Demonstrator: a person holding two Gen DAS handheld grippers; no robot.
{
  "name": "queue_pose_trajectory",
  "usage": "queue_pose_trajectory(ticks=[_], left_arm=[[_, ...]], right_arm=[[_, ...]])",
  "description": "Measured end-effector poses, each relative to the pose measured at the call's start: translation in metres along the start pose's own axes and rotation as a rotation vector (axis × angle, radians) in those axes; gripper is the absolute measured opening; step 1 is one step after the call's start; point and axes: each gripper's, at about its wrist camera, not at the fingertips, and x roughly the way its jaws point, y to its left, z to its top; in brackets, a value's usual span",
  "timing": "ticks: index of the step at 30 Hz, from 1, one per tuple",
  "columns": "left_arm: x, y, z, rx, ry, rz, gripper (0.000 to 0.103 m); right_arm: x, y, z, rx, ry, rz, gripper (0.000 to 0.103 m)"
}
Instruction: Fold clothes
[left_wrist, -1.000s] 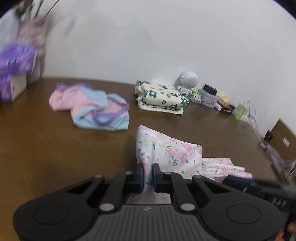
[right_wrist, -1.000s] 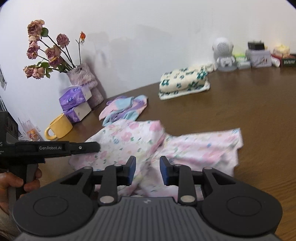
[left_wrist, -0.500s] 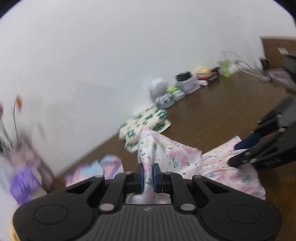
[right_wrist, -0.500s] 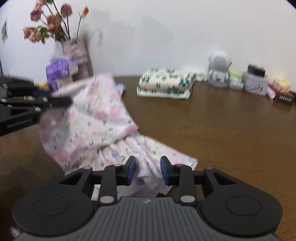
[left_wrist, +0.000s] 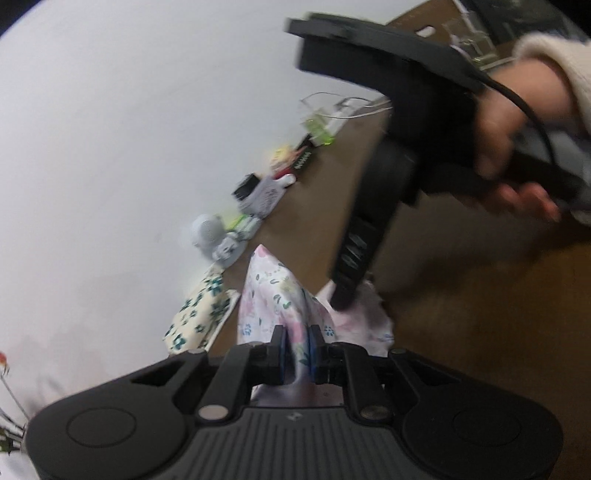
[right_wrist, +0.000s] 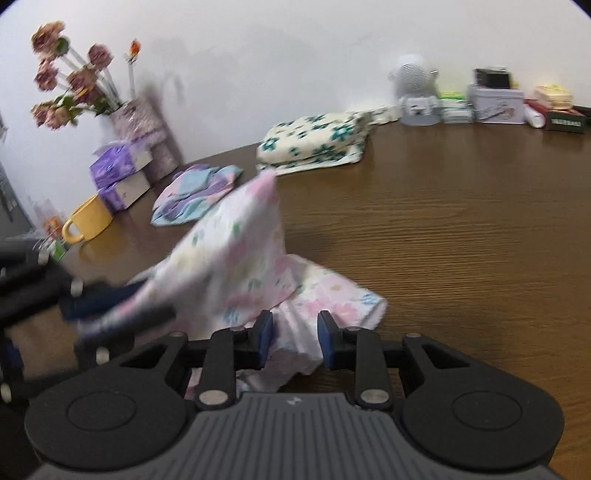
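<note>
Floral garment (right_wrist: 240, 258) peaks toward wall; left gripper (left_wrist: 295, 349) jaws opening, cloth between

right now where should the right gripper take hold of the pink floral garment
The loose bunched hem of the pink floral garment lying between the right gripper pads, approached from the near table edge. The left gripper is opening on the lifted corner.

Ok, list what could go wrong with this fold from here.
1. The left gripper has its jaws opening while the floral cloth is between them, lifted off the table; the flap may drop before it is laid flat.
2. The right gripper has cloth between its jaws, but the pads look apart from it, so the lower edge could slide.
3. The picture is blurred by fast motion; the fold may land crooked.
</note>
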Motion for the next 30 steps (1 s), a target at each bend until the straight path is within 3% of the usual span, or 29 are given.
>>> queue_pose_trajectory(ticks=[7,15,25,28,30], left_arm=[[0.014,-0.022,-0.005,0.082,0.021,-0.042,0.017],[0.016,-0.038,-0.010,0.159,0.012,-0.067,0.019],[-0.002,-0.026,-0.032,0.299,-0.004,-0.143,0.014],[-0.008,-0.012,-0.034,0.253,-0.013,-0.168,0.018],[-0.013,-0.001,-0.030,0.156,-0.022,-0.201,0.020]], right_arm=[[-0.024,-0.029,0.004,0.127,-0.102,-0.040,0.027],[-0.037,-0.039,0.004,0.198,-0.202,0.043,0.029],[-0.018,-0.022,0.006,0.175,-0.166,0.138,0.031],[-0.012,-0.010,0.003,0.134,-0.116,0.090,0.026],[-0.009,-0.006,0.000,0.107,-0.097,0.052,0.022]])
